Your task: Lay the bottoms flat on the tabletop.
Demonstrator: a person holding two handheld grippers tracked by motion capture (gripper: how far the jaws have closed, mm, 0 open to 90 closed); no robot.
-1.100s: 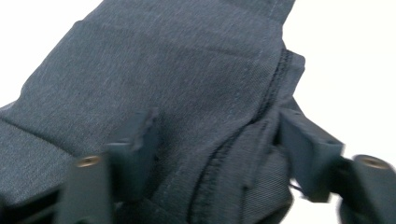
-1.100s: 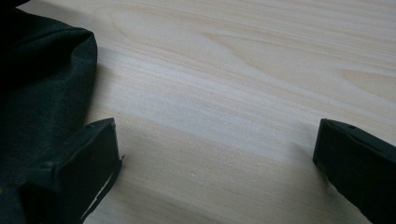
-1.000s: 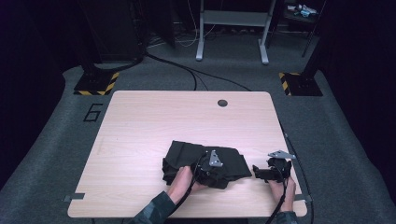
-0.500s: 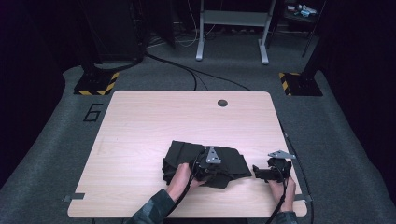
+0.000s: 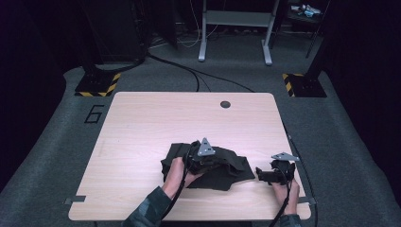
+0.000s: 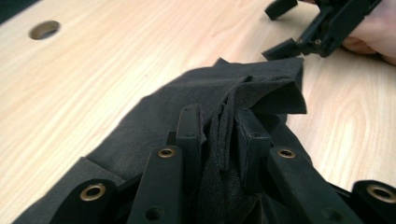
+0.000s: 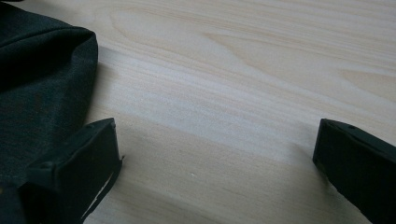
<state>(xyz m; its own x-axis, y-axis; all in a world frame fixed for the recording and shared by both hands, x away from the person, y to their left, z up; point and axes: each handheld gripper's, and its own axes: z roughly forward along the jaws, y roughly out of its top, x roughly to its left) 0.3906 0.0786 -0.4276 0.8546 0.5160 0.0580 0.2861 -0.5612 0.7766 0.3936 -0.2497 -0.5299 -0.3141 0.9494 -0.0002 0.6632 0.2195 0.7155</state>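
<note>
Left tool (image 6: 219, 135) clamped on a raised fold of the black cloth (image 5: 222, 168), which lies crumpled on the bench (image 5: 156, 123) at its near middle. Right tool (image 7: 215, 172) jaws wide apart, just beside the cloth's right edge, low over bare wood.

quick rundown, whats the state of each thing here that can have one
black cloth: crumpled on the table, a fold pinched up
left gripper: shut on the cloth fold
right gripper: open, jaws wide apart just above bare wood, beside the cloth's edge
table: light wood top, cable hole open and unused
</note>
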